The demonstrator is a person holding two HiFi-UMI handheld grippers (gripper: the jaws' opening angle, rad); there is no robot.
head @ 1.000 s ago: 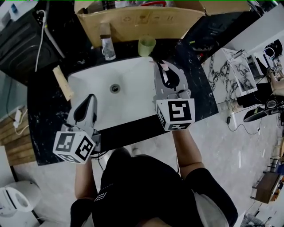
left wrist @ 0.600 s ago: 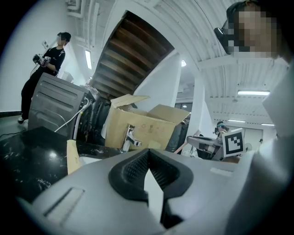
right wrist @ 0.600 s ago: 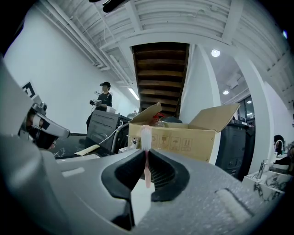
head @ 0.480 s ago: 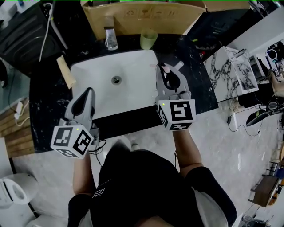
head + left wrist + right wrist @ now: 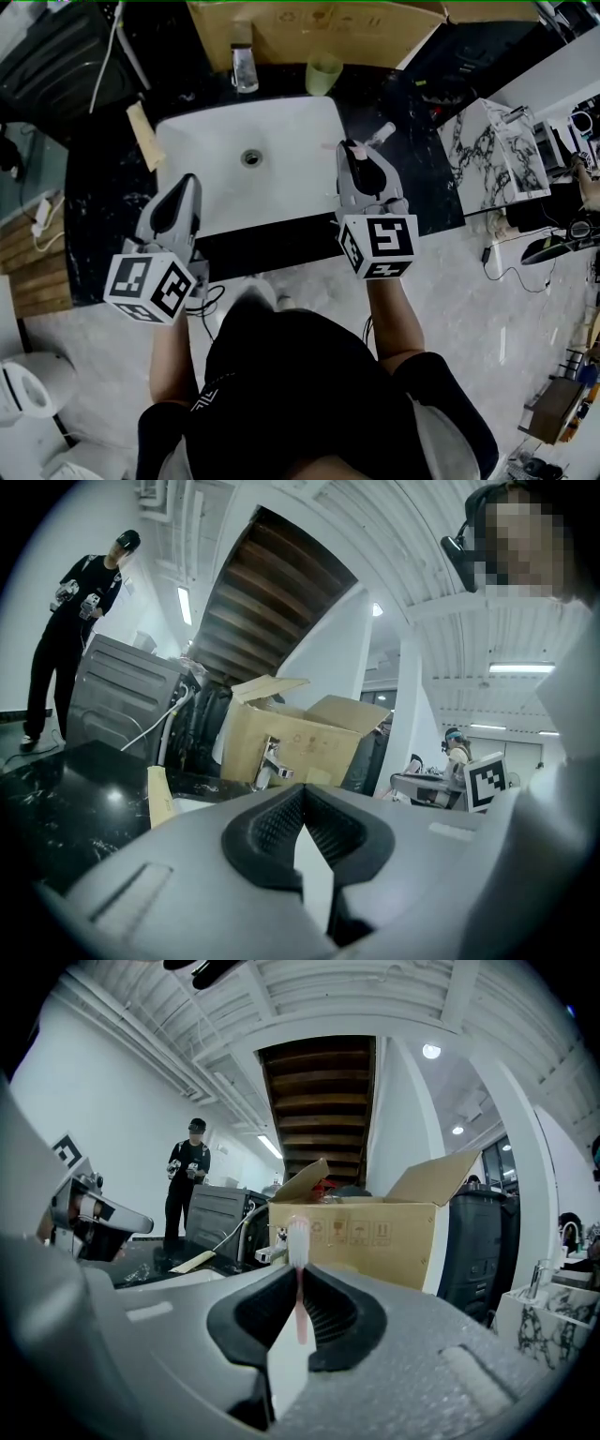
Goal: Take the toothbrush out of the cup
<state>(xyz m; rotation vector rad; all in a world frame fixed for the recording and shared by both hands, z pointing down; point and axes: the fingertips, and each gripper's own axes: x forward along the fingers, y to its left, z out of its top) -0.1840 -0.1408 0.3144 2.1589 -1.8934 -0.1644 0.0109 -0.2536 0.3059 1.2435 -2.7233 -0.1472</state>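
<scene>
Toothbrush, slim pink plastic point(image 5: 298, 1274), pinched in right gripper point(image 5: 359, 155), has come nearer, clear of far pale-green plastic cup point(image 5: 323, 73): extraction looks done. Left gripper point(image 5: 184, 187) fingers pressed together, empty.

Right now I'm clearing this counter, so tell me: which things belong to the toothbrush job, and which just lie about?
Job: toothbrush, gripped in the right claw; cup.
Lying about: faucet; box; tan strip; left claw, shut and empty.
</scene>
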